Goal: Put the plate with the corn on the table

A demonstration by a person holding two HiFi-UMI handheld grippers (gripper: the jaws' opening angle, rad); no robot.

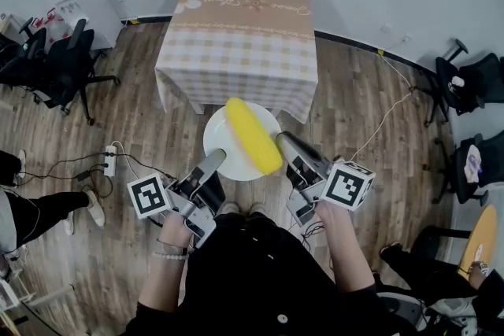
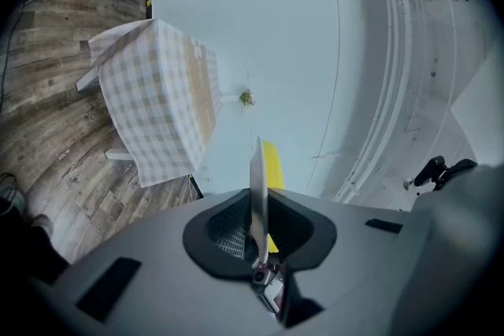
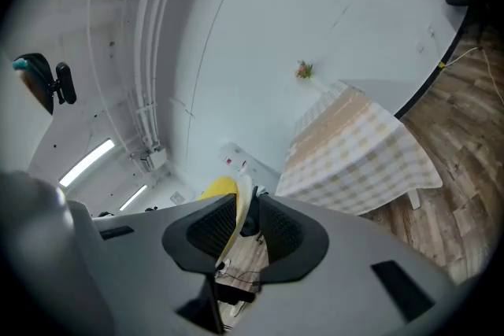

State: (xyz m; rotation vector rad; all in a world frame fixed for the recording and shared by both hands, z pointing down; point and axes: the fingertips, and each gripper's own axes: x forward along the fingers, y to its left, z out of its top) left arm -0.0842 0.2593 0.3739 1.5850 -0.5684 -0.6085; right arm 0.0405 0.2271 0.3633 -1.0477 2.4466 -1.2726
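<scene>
**Plate (image 1: 227,144) and corn (image 1: 253,135) held in the air, just short of the table (image 1: 236,27)**

The white plate hangs over the wooden floor (image 1: 134,83), just off the table's near edge and not on the checked cloth. The left gripper (image 1: 215,162) pinches the rim on the side away from the table. Its jaws are drawn in tight on the thin edge, which shows edge-on between them in the left gripper view. The right gripper (image 1: 285,142) is clamped on the rim as well, jaws barely apart with only the plate between them. The yellow corn lies across the plate, one end toward the table and the other overhanging the rim beside the right gripper.
</scene>
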